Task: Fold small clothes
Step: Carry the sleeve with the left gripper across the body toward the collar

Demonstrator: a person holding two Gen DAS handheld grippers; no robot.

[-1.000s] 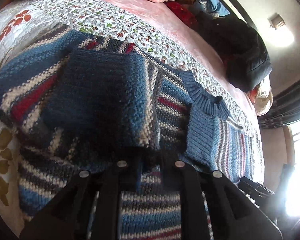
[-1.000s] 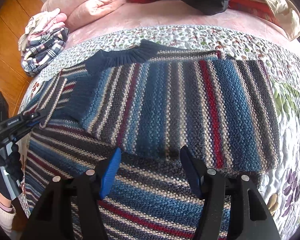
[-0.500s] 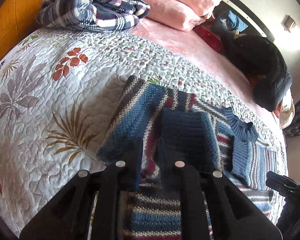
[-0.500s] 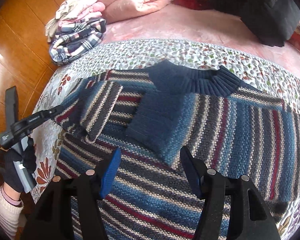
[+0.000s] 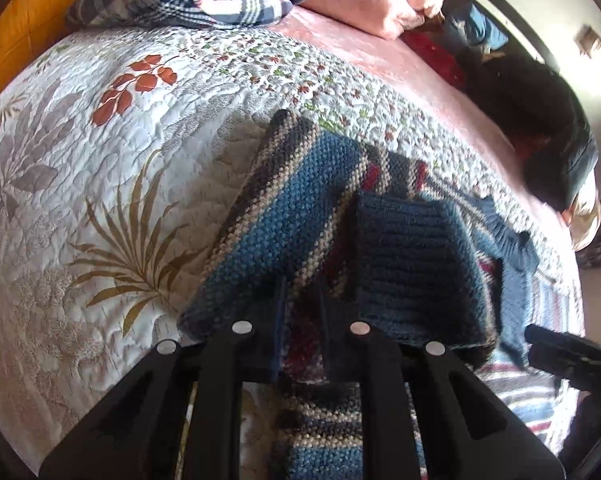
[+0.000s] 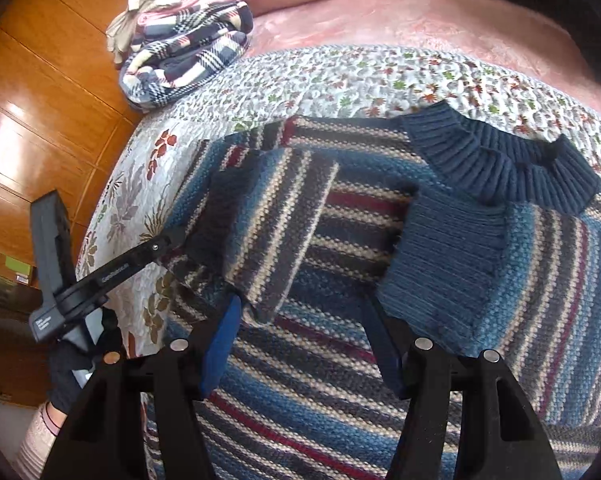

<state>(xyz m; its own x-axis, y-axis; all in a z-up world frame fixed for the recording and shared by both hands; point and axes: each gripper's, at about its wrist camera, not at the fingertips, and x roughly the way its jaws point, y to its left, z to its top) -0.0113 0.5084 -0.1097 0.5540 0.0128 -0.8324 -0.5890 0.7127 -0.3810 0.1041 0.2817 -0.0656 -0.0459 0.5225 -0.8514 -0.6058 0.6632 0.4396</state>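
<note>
Sleeve fold under way on the bed

Left claw [image 6: 178,240] pinches the sweater [image 6: 360,240] sleeve [image 6: 252,216]; right claw [image 6: 300,332] hovers released above the body. Thick knit may slip free if tugged, undoing the fold.

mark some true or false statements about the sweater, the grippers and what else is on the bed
1. The striped sweater lies on a floral quilt. True.
2. The right gripper is clamped on the collar. False: its jaws stand open above the sweater body, gripping nothing.
3. The left gripper has a sleeve between its jaws. True.
4. The collar is red. False: it is dark blue ribbed knit.
5. A plaid garment sits near the pink pillows. True.
</note>
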